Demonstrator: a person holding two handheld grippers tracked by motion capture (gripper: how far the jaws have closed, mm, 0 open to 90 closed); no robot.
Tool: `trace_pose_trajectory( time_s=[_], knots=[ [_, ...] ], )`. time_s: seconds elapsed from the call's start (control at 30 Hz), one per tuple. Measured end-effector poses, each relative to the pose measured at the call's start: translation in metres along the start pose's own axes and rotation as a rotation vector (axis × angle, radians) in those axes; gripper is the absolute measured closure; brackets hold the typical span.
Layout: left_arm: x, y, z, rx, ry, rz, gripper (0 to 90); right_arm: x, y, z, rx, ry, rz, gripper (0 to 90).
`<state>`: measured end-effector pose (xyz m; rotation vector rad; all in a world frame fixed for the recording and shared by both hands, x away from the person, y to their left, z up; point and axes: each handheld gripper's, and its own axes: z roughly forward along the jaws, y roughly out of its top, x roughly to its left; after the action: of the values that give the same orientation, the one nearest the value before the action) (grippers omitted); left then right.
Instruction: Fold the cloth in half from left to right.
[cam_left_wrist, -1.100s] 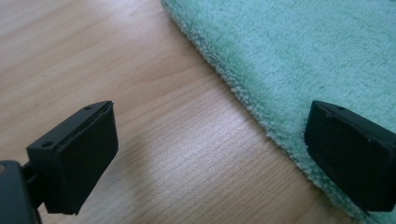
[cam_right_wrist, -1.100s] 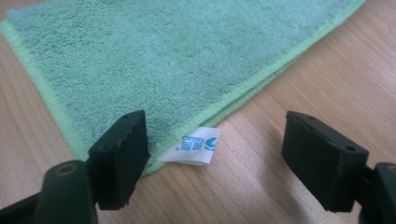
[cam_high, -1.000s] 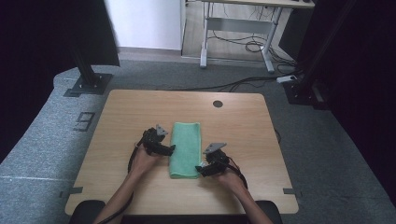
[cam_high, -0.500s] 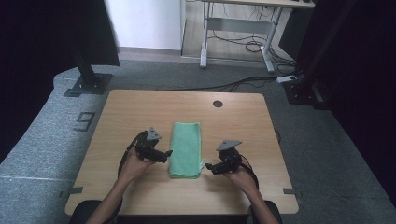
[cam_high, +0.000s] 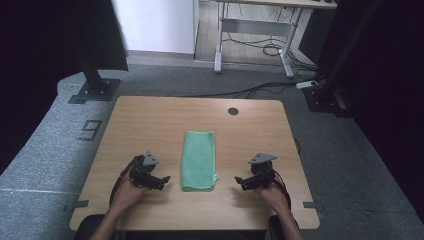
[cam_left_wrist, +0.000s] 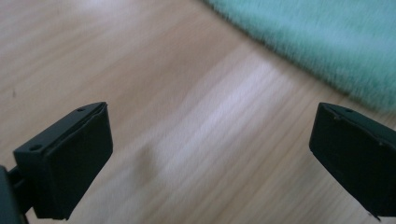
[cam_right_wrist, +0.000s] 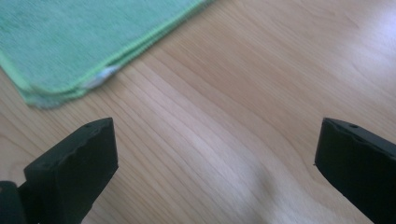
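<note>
A green cloth (cam_high: 199, 160), folded into a long narrow strip, lies flat in the middle of the wooden table (cam_high: 150, 120). My left gripper (cam_high: 161, 180) rests low over the table just left of the cloth's near end, open, with bare wood between its jaws. The cloth's fuzzy edge (cam_left_wrist: 327, 51) runs across the upper right of the left gripper view. My right gripper (cam_high: 241, 182) stands right of the cloth's near end, its jaws having just been opening, now wide with nothing between them. The cloth's folded corner (cam_right_wrist: 56, 56) lies ahead and to the left in the right gripper view.
A round cable hole (cam_high: 233, 111) sits near the table's far edge. Black stands (cam_high: 95, 85) rise from the grey carpet at the far left and far right, and a desk frame with cables (cam_high: 255, 45) stands behind.
Both grippers have drawn outward, away from the cloth's sides. The right gripper's jaws have opened and the cloth now lies free between the two hands.
</note>
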<state>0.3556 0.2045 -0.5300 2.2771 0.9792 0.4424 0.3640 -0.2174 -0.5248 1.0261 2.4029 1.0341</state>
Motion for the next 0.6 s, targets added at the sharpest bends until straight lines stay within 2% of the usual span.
trace_pose_trajectory(
  time_s=[0.17,0.33,0.6],
  knots=[
    [0.002,-0.01,0.002,0.008,-0.014,-0.016,0.0,-0.007,-0.012,0.003,0.009,-0.014,0.021,0.0],
    [0.004,-0.014,0.006,0.016,0.007,-0.002,0.0,-0.011,-0.02,0.006,0.013,-0.022,0.034,0.0],
    [0.01,-0.019,0.01,-0.009,-0.044,-0.049,0.0,-0.015,-0.03,0.011,0.017,-0.018,0.049,0.0]
  ],
)
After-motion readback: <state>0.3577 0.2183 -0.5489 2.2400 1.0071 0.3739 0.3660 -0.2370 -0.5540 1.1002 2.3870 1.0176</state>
